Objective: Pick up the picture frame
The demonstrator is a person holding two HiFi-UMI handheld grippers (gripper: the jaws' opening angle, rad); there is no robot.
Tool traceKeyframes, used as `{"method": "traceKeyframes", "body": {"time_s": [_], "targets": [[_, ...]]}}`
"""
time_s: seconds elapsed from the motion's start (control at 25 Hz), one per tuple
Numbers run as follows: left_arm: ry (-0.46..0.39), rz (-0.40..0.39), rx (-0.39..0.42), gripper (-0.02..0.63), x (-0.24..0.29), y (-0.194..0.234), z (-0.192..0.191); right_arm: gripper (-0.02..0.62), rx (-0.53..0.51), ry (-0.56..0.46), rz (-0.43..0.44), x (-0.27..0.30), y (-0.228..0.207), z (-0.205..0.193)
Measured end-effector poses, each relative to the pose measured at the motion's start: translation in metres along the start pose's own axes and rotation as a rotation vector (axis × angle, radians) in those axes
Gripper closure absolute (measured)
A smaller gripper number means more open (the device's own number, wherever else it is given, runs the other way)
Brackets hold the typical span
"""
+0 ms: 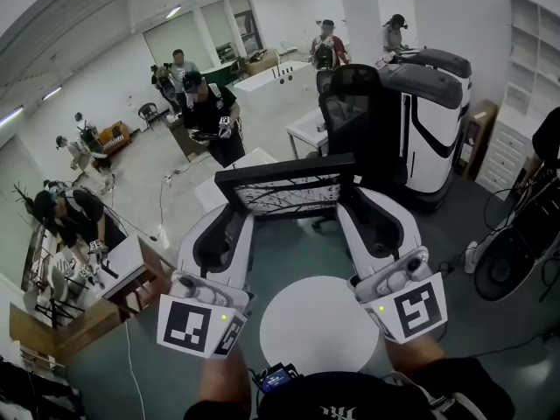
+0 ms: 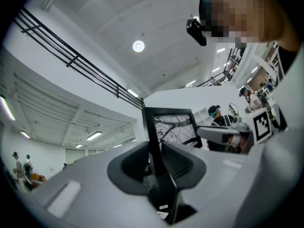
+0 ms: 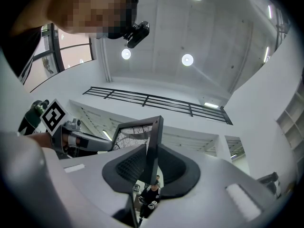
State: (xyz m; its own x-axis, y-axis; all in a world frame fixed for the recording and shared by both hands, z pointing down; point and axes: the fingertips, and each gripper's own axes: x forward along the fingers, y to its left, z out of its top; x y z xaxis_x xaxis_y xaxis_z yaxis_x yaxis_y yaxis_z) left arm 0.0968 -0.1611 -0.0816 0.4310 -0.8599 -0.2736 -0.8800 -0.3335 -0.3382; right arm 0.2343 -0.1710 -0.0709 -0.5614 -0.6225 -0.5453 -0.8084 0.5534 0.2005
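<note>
Left gripper (image 1: 233, 221) and right gripper (image 1: 357, 213) each pinch 1 side of picture frame (image 1: 287, 192); lift step, frame apparently airborne above table (image 1: 319, 326). Next: hold it level.

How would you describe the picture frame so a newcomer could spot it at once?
Past the round white table, two white tools reach forward. The picture frame is held up between the left tool and right tool, set apart by its black border and bare-branch print.
</note>
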Motion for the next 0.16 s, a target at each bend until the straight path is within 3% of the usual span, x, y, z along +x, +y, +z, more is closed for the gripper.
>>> {"method": "traceKeyframes", "body": {"time_s": [0.16], "targets": [[0.005,0.001,0.004,0.52,0.015,-0.015,-0.011,0.52,0.011,0.005,-0.001,-0.008,-0.019,-0.012]]}}
